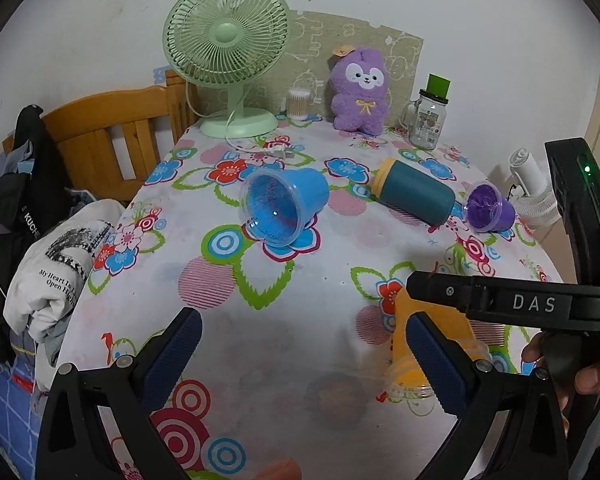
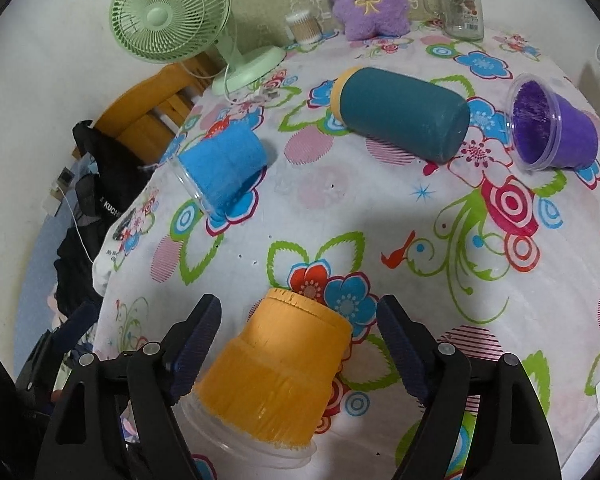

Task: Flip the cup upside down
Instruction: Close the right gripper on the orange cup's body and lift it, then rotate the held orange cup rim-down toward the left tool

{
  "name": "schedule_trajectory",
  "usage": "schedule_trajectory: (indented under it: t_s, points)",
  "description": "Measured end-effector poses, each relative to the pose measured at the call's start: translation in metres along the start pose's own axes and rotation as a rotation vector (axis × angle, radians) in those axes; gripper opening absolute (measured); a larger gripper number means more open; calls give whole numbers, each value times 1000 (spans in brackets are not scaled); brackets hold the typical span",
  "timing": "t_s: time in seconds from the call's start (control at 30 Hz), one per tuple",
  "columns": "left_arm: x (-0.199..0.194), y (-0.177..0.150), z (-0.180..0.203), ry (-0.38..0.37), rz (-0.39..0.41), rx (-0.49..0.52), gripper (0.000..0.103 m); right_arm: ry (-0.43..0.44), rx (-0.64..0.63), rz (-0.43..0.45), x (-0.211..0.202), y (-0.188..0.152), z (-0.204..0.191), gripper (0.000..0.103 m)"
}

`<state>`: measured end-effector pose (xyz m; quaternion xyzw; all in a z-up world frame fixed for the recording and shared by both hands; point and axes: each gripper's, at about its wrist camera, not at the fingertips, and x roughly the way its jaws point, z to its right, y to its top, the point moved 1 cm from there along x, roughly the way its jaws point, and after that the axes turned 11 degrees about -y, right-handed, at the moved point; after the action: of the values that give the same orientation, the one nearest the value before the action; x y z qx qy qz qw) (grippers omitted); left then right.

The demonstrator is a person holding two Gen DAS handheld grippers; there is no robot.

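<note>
An orange cup [image 2: 276, 372] stands upside down on the flowered tablecloth, clear rim down, between the open fingers of my right gripper [image 2: 300, 340], which do not touch it. In the left wrist view the orange cup [image 1: 410, 364] is partly hidden behind my left gripper's right finger and the right gripper's black body [image 1: 500, 304]. My left gripper [image 1: 302, 348] is open and empty over bare cloth. A blue cup [image 1: 282, 206] [image 2: 224, 168], a purple cup [image 1: 490, 208] [image 2: 548, 124] and a teal cup [image 1: 414, 192] [image 2: 400, 112] lie on their sides.
A green desk fan [image 1: 228, 52], a purple plush toy [image 1: 360, 92], a glass mug jar [image 1: 424, 120] and a cotton-swab pot [image 1: 299, 104] stand along the back wall. A wooden bed frame [image 1: 108, 136] with clothes [image 1: 56, 264] is left of the table [image 1: 300, 264].
</note>
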<state>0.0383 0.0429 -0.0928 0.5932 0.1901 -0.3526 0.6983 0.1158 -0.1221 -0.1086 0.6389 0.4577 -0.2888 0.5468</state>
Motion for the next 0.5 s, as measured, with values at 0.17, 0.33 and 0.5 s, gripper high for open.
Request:
schedule_trajectory:
  t_s: [0.17,0.33,0.5]
  points:
    - [-5,10,10,-9,17,25,103,19,17,40,-19,3,9,82]
    - [-7,24,27,-33,37,53,103,18,41,102,-48,4,29,83]
    - [-1,35,53,-68,40,94,103,-2,80,145,-69,0,56,87]
